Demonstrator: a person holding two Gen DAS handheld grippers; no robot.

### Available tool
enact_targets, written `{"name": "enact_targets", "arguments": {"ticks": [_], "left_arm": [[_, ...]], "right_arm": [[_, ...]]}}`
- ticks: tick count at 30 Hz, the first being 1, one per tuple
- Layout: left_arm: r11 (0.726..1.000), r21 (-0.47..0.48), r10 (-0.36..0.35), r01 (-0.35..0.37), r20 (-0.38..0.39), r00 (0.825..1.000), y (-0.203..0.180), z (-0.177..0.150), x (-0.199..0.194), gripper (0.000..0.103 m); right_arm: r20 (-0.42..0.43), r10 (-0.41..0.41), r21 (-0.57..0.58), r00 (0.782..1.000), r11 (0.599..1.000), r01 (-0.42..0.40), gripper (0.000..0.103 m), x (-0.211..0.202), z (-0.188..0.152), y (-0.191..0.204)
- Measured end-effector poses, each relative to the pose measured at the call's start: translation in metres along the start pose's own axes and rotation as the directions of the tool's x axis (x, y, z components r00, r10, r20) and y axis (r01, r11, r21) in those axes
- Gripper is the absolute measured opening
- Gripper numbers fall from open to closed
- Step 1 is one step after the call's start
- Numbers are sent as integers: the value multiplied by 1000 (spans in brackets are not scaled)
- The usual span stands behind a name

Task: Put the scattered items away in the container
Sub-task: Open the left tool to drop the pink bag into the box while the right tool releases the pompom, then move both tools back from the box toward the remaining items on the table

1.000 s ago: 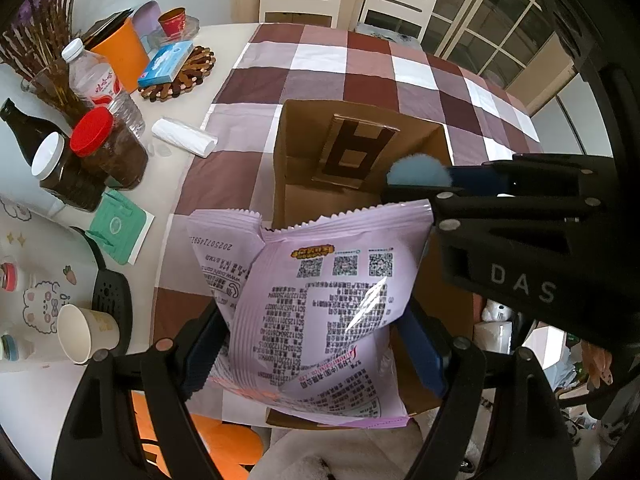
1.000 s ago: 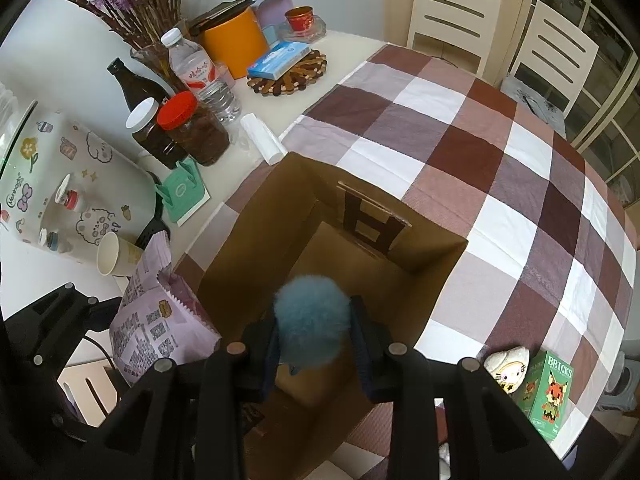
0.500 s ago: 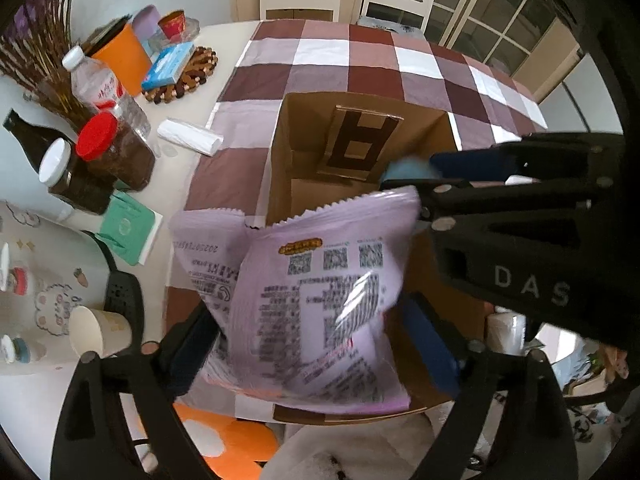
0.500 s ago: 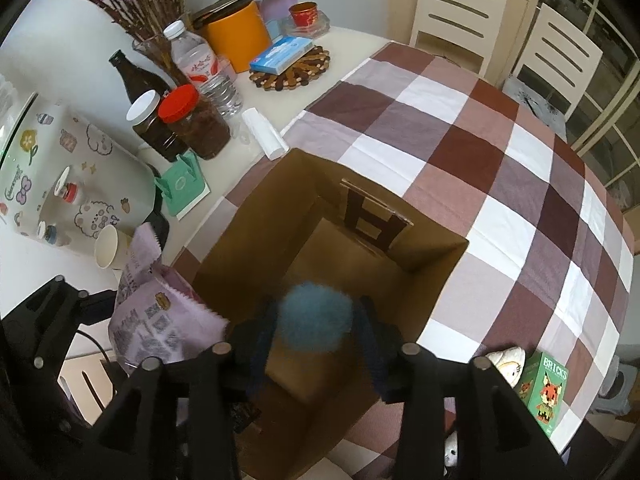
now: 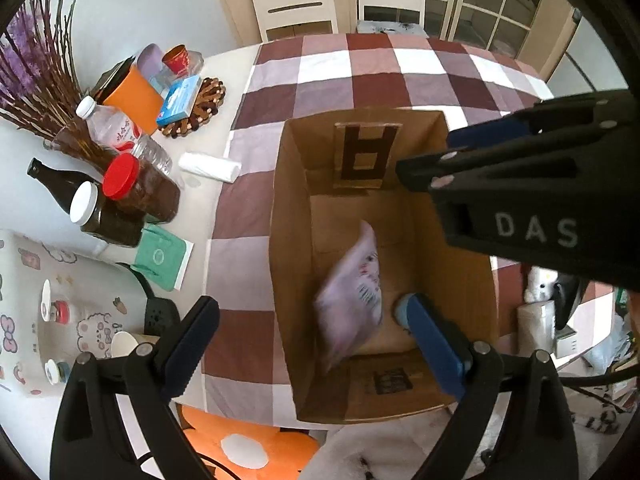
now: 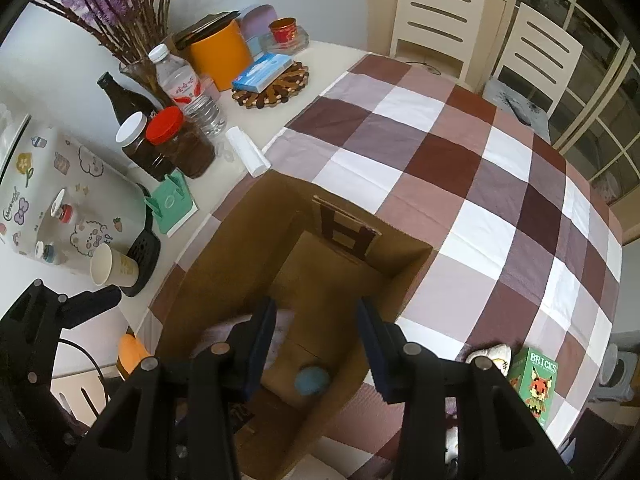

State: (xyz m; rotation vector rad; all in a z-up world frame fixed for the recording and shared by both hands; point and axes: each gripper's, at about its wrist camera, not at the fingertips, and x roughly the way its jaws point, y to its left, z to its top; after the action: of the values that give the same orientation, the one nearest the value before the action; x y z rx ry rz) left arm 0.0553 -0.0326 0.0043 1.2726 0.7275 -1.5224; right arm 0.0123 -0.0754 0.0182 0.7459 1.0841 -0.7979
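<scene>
Cardboard box stood open directly beneath both our grippers. Our left gripper had just been spreading its jaws and stood wide with nothing between them; below it the purple snack bag, blurred, was inside the box. Our right gripper had parted its jaws a little and held nothing; the blue pompom lay on the box floor beneath it. So two items were in. We judged the task unfinished: a green bricks box and a small white toy sat on the checked cloth just to the right of the right gripper, outside the box.
</scene>
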Motion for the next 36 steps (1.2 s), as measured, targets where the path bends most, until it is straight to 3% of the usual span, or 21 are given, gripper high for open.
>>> {"name": "enact_targets", "arguments": {"ticks": [17, 36], "left_arm": [[999, 12, -36, 36, 21, 999, -15, -5, -13, 99], [990, 47, -130, 129, 12, 991, -73, -11, -27, 99]], "right_arm": [[32, -12, 51, 999, 999, 10, 43, -19, -16, -19], [28, -56, 216, 998, 975, 49, 43, -43, -89, -90]]}}
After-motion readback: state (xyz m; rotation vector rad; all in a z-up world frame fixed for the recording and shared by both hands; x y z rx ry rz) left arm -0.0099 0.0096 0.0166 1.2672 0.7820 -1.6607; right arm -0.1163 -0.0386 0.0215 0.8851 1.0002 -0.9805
